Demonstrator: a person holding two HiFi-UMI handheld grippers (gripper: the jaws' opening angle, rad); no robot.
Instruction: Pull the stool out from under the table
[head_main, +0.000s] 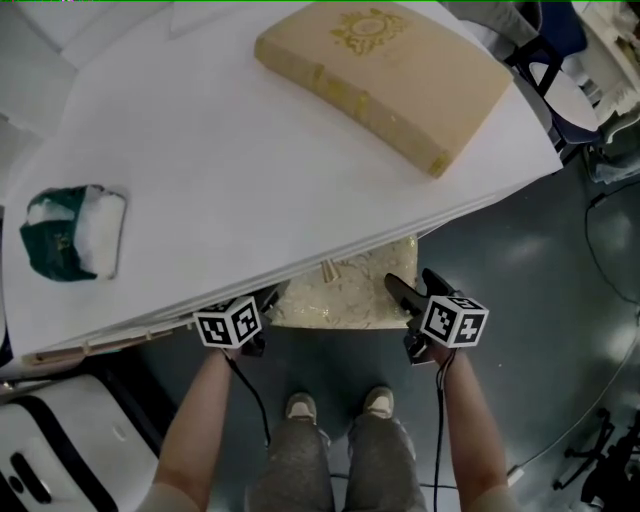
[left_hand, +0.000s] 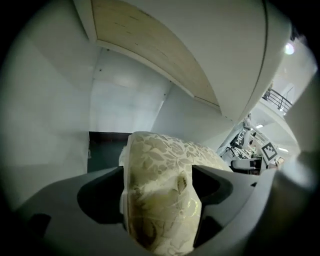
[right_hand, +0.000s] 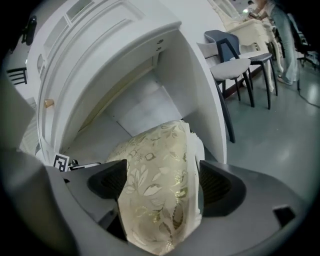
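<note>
Stool (head_main: 345, 292) seat edge: plump, cream floral brocade, gold sheen | left gripper (left_hand: 157, 186), right gripper (right_hand: 162, 182): dark pads spread wide astride it, not clamping | seat mostly tucked beneath smooth white table (head_main: 250, 170), front edge showing

The head camera looked steeply down from above the table's (head_main: 250, 180) near edge, taking in its top and the stool cushion (head_main: 345, 295) jutting out below. The cameras on the left gripper (left_hand: 160, 192) and right gripper (right_hand: 160, 182) sat close behind their jaws, facing under the table from the cushion's opposite ends. All three views shared that cushion.
</note>
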